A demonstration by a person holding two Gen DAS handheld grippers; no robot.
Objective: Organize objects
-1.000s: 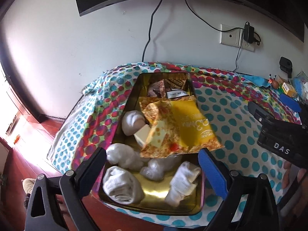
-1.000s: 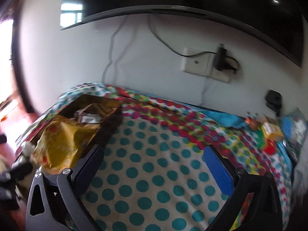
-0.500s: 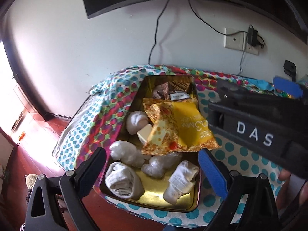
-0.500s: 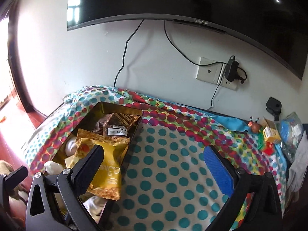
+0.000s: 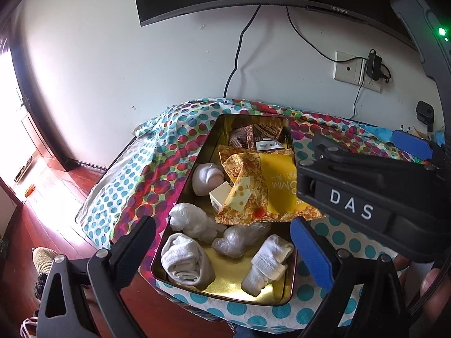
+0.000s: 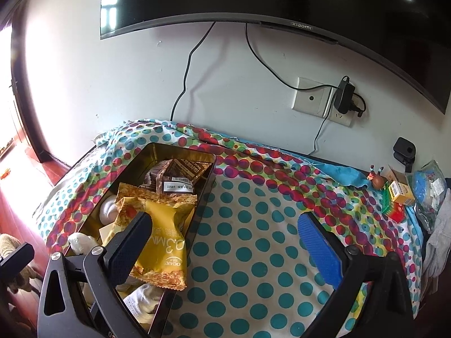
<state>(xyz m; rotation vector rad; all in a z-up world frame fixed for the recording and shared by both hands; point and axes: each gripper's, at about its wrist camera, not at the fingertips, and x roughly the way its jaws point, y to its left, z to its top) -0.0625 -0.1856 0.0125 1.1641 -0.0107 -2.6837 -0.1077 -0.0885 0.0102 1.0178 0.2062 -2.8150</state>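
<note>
On dotted cloth [image 6: 248,242], gold rectangular tin [image 5: 197,169], crinkly yellow packet [image 5: 279,186], rolled socks [image 5: 186,262], both tongs [image 5: 222,242] [image 6: 225,242] wide, empty.

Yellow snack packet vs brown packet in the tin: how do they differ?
The yellow snack packet is bright yellow with an orange printed border; the brown packet is dark brown with a white barcode label. The yellow one lies mid-tin, its corner overhanging the right rim; the brown one sits at the far end, inside the gold tin. The yellow looks larger. Both are sealed wrappers.
</note>
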